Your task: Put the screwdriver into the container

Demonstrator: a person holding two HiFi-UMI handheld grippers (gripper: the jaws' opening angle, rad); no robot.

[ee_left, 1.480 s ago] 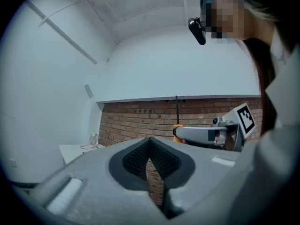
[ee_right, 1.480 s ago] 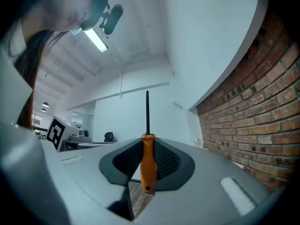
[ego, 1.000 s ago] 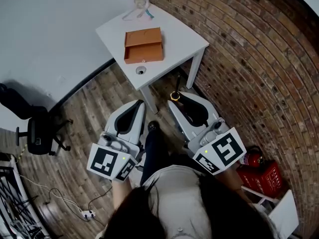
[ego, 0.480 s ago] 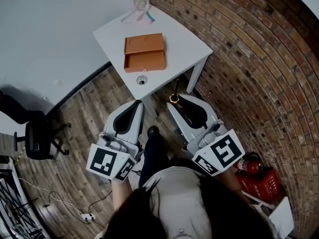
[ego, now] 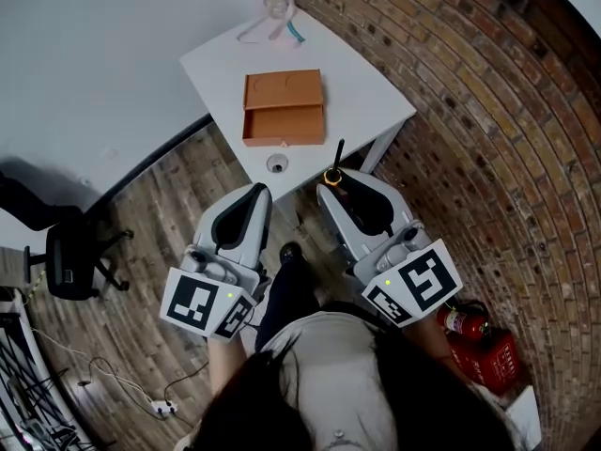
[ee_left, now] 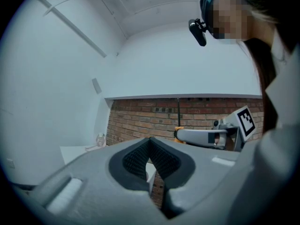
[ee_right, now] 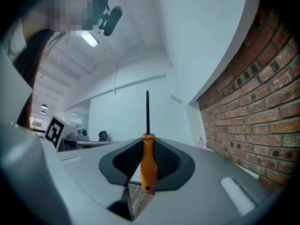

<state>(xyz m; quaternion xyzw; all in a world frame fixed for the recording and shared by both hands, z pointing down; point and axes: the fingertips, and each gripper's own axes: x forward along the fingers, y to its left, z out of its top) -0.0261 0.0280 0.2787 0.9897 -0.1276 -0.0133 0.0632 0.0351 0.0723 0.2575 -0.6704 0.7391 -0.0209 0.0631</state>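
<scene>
Orange-handled screwdriver (ee_right: 148, 165) upright in right gripper (ee_right: 147, 146); orange container (ego: 284, 108) on table (ego: 362, 73)

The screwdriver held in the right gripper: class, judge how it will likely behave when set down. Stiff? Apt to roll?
Probably stiff: the screwdriver stands straight from the right gripper without sagging. Its rounded orange handle looks apt to roll, though walls of the container should stop it.
</scene>
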